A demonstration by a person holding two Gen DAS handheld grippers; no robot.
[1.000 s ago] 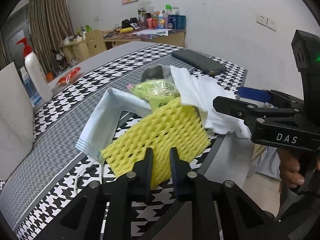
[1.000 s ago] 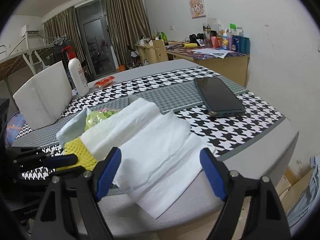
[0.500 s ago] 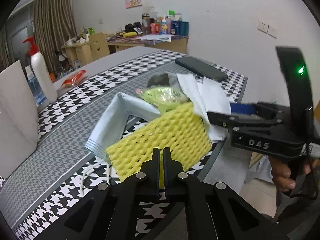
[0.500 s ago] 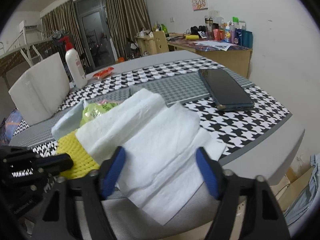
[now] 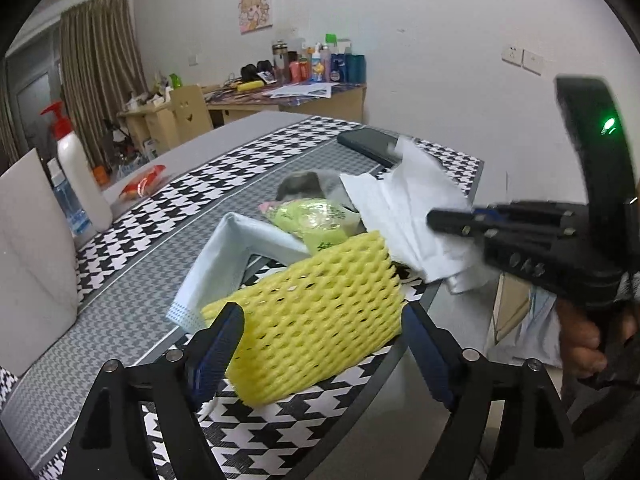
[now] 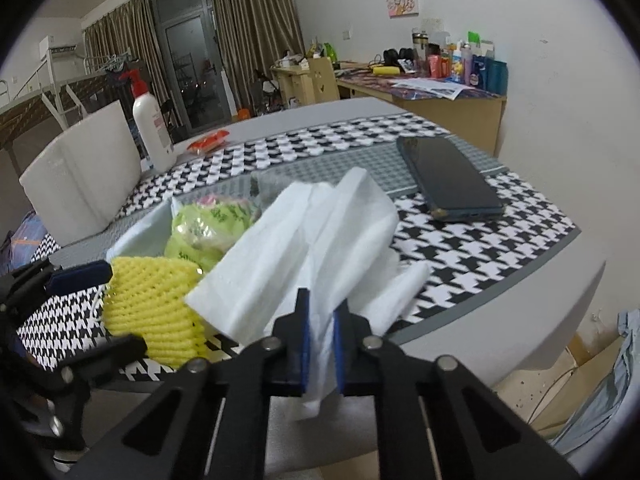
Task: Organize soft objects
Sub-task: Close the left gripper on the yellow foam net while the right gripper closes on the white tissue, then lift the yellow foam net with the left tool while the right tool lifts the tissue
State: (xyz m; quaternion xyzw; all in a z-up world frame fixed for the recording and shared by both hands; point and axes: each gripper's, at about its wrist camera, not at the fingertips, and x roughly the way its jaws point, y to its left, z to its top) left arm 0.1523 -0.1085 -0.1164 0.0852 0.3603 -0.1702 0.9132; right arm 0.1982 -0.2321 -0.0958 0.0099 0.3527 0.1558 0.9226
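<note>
Yellow foam-mesh sleeve (image 5: 320, 312) on the houndstooth tabletop (image 5: 280, 440), long axis crosswise between the spread fingers of the left hand-held gripper (image 5: 320, 344), nearer that side. White crumpled paper tissue (image 6: 320, 248) pinched in the closed right hand-held gripper (image 6: 322, 344), trailing forward over the tabletop edge.

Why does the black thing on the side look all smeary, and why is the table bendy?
Left wrist view: the right tool is smeared by motion blur, while the yellow foam net stays sharp. Both views: the fisheye lens curves the table edge and darkens the corners.
</note>
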